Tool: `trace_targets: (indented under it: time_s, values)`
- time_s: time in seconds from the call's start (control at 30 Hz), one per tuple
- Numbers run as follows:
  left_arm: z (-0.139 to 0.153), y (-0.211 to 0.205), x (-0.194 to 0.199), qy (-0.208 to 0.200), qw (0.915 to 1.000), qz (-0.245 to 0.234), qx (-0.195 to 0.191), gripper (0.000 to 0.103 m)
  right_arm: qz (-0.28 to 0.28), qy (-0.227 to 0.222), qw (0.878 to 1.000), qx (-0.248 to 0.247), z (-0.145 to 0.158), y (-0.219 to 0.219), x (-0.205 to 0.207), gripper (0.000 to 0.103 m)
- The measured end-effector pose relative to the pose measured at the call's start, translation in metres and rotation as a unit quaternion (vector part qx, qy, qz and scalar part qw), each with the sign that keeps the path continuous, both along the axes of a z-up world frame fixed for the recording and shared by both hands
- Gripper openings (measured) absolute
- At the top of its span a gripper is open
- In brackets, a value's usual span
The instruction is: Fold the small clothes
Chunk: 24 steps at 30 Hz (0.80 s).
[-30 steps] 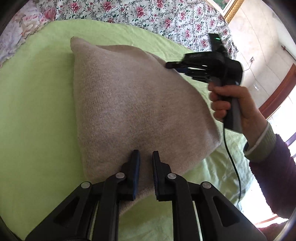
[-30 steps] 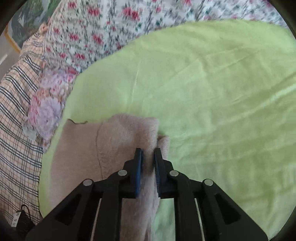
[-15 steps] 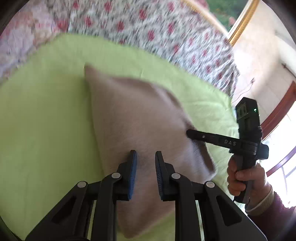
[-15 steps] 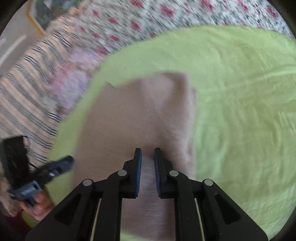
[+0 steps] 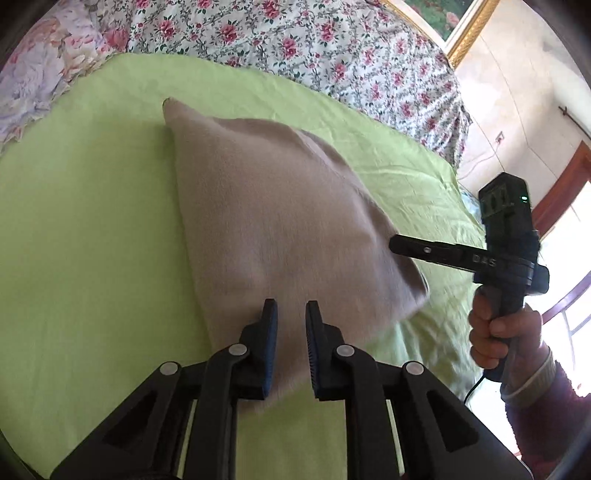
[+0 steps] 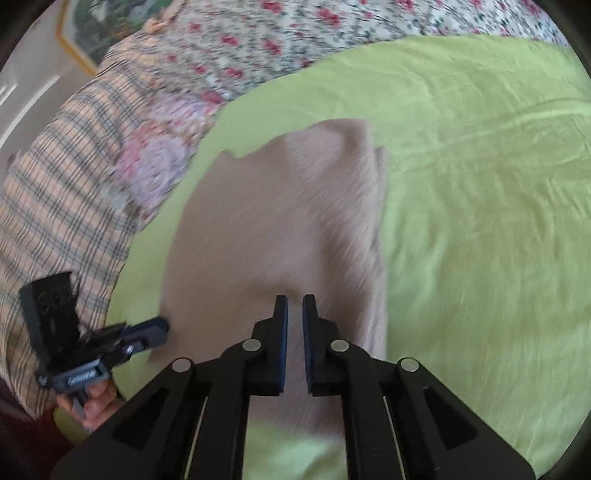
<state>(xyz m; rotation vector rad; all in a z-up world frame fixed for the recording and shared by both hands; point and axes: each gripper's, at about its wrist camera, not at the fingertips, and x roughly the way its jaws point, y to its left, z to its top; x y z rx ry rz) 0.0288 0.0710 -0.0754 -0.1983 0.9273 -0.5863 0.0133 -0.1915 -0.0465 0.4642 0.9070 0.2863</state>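
A beige knitted garment (image 5: 277, 206) lies spread on a lime-green sheet (image 5: 92, 240). My left gripper (image 5: 291, 306) is shut on its near corner, and the cloth tapers down between the pads. At the garment's right edge is my right gripper (image 5: 393, 245), held by a hand (image 5: 495, 332), fingers together with the tip against the cloth. In the right wrist view my right gripper (image 6: 294, 301) shows only a narrow slit with beige cloth in it. The garment (image 6: 277, 221) stretches ahead of it, and the left gripper (image 6: 164, 326) sits at its left corner.
A floral quilt (image 5: 295, 44) borders the green sheet at the far side. Plaid bedding (image 6: 55, 206) lies along the left in the right wrist view. A gold picture frame (image 5: 461, 33) and a window stand at the right. Bare green sheet (image 6: 480, 221) spreads right of the garment.
My right gripper has travelled along the garment's right edge from the far corner toward the near one. The bunched fold it held now lies flat ahead. The left gripper keeps its corner.
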Motion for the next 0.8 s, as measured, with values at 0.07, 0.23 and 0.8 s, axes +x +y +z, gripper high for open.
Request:
trace_targets:
  time_s: [0.07,0.23,0.8]
  values:
    - [-0.006,0.002,-0.012,0.005,1.0,0.001,0.004,0.015,0.011,0.004,1.0,-0.02,-0.002,0.007,-0.012,0.008]
    - [-0.029,0.002,-0.027,0.026,0.9995,0.011,0.014,0.014,-0.022,0.044,0.995,-0.082,-0.033,0.003,-0.023,0.008]
    - [-0.001,-0.005,-0.031,0.01,0.9985,0.025,0.047,0.035,-0.036,0.045,0.995,-0.086,-0.031,0.005,-0.028,0.008]
